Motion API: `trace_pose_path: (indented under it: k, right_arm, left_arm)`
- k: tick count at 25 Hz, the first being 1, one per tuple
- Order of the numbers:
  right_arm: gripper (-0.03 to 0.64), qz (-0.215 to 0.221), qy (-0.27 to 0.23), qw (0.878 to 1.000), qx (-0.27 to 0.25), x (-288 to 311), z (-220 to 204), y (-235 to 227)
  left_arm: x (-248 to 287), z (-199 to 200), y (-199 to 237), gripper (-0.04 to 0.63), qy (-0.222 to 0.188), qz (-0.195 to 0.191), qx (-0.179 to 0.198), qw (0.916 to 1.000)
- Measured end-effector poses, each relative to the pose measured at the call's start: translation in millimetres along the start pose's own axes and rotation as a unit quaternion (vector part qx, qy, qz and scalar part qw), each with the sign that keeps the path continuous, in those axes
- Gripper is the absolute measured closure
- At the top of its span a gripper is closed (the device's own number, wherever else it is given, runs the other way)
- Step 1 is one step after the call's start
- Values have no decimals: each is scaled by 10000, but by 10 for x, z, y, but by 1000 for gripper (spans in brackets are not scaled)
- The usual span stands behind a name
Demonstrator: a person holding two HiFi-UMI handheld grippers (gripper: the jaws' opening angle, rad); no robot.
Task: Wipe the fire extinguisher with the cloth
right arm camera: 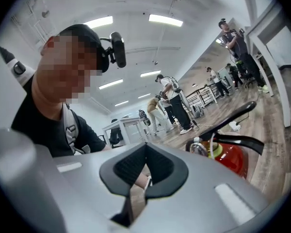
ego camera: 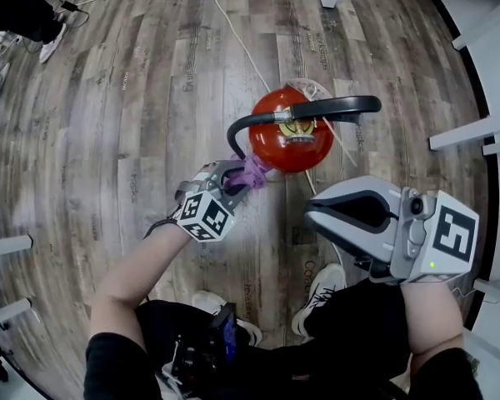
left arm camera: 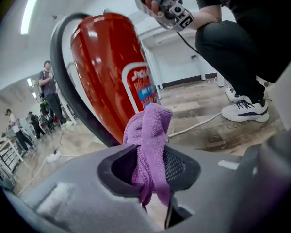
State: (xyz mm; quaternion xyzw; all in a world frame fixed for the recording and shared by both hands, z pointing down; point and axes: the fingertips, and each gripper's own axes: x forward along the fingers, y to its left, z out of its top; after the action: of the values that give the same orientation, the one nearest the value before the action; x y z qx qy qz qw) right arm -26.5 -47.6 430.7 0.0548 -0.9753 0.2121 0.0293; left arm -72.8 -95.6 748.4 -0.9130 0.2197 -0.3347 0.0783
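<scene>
right tool (ego camera: pixel 310 215), closed and empty, hovers nearest, beside the fire extinguisher (ego camera: pixel 292 144) standing on the wooden floor (ego camera: pixel 150 98). left tool (ego camera: pixel 236 179) grips the purple cloth (ego camera: pixel 252 173) at the cylinder's side by the black hose (ego camera: pixel 232 136). best to press the cloth flat onto the red wall and sweep around it, minding the hose.

Purple cloth (left arm camera: pixel 150 149) bunched beside upright red fire extinguisher (left arm camera: pixel 106 67).
</scene>
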Motion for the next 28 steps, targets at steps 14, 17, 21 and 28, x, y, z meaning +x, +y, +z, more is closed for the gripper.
trace_pose_path:
  k: [14, 17, 21, 28]
  right_arm:
    - [612, -1285, -2112, 9335, 2598, -776, 247, -1010]
    - [612, -1521, -2225, 9247, 2689, -868, 212, -1138]
    - [612, -1620, -2424, 9153, 2779, -944, 237, -1213]
    - [611, -1215, -2185, 9469, 2022, -737, 382, -958]
  left_arm:
    - [466, -667, -304, 495, 1117, -876, -1076, 9840]
    - [327, -471, -233, 495, 776, -805, -1524, 9820]
    - [-87, 102, 56, 495, -128, -646, -2157, 9742]
    - [-1437, 1745, 822, 496, -3016, -632, -3457, 8863]
